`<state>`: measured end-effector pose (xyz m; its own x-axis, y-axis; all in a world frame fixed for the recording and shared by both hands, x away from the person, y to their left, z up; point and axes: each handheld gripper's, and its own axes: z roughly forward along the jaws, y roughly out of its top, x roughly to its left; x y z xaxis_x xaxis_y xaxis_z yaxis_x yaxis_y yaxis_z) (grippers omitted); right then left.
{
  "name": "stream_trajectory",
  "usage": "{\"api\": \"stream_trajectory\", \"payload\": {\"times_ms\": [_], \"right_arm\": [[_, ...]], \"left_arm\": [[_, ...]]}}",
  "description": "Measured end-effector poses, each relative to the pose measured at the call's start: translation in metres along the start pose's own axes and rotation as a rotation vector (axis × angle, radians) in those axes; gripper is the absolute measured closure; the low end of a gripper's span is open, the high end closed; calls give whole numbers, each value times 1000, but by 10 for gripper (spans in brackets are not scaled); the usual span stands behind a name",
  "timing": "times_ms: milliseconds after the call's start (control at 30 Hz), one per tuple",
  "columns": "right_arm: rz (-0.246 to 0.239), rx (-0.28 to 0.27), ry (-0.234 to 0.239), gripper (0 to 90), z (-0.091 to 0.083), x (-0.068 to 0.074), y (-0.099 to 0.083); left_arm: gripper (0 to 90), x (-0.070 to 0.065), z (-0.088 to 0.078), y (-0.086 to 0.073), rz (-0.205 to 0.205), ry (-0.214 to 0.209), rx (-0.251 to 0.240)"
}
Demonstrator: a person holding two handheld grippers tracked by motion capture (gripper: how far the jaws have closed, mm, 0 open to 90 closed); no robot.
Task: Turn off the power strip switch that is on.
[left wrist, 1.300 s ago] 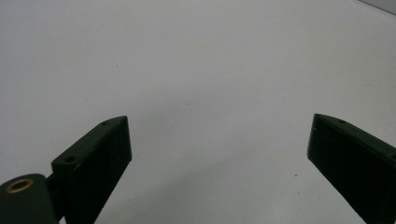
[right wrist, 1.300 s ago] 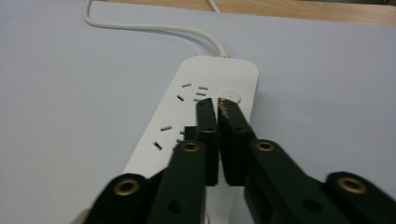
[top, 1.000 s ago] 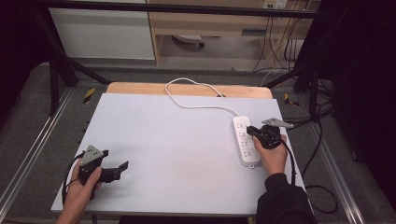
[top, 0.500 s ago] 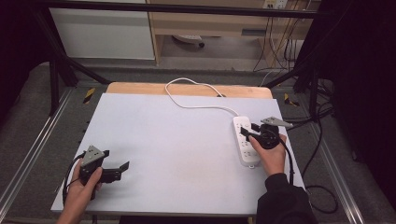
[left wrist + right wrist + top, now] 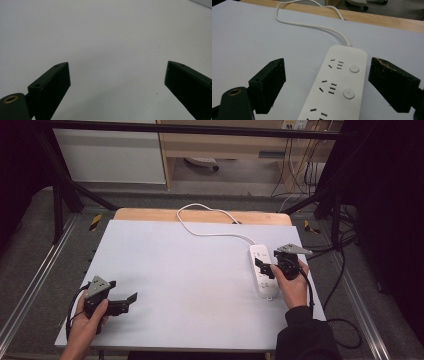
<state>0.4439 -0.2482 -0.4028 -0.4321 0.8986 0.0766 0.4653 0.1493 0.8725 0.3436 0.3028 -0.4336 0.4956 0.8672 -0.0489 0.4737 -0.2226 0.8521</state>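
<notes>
White power strip (image 5: 337,85) lies between the right gripper's (image 5: 327,85) just-spread jaws, untouched; left gripper (image 5: 117,87) spread too.

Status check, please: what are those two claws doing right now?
Right gripper just opened, astride power strip, not gripping. Left gripper open over bare table. Nothing in the way.

The power strip (image 5: 263,272) is laid lengthwise on the right part of the table (image 5: 190,270), near its right edge. Its cable (image 5: 210,227) is run from the strip's far end toward the far edge, looped left, and passed over that edge. The right gripper (image 5: 261,266) is held over the strip's middle, jaws spread to either side of it. The left gripper (image 5: 131,299) is kept near the front left corner, well apart from the strip.
</notes>
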Motion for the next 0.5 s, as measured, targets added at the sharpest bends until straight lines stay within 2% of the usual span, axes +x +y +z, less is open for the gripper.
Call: {"api": "stream_trajectory", "payload": {"times_ms": [233, 400, 500], "right_arm": [[-5, -29, -3, 92, -8, 2, 5], [-6, -39, 35, 56, -13, 2, 7], [-10, -44, 24, 31, -17, 4, 10]], "left_arm": [[64, 0, 0, 0, -2, 0, 0], [64, 0, -1, 0, -7, 0, -2], [64, 0, -2, 0, -5, -3, -2]]}}
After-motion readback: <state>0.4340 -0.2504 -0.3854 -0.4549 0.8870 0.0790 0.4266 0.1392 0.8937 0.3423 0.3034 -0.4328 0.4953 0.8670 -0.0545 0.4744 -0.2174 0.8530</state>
